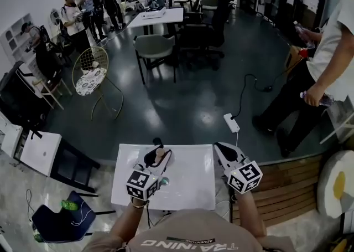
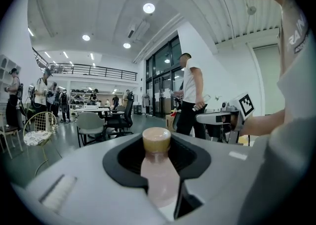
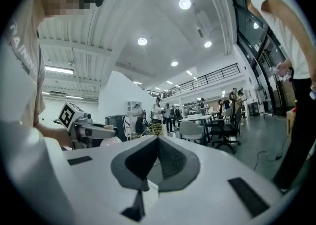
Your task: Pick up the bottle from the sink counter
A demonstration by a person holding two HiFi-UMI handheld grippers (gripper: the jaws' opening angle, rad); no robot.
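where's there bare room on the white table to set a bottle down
The table's middle and near half is bare, bordered by the left gripper on one side and the right gripper at the right edge. The far left part is crowded: the left gripper holds the bottle there.

Both arms reach forward side by side, left forearm (image 1: pixel 128 220) and right forearm (image 1: pixel 250 212) bare. The left gripper (image 1: pixel 156 154) points ahead, its jaws clamped on a bottle (image 2: pixel 157 169). The right gripper (image 1: pixel 221 151), well apart from it, has its jaws pressed together, empty.
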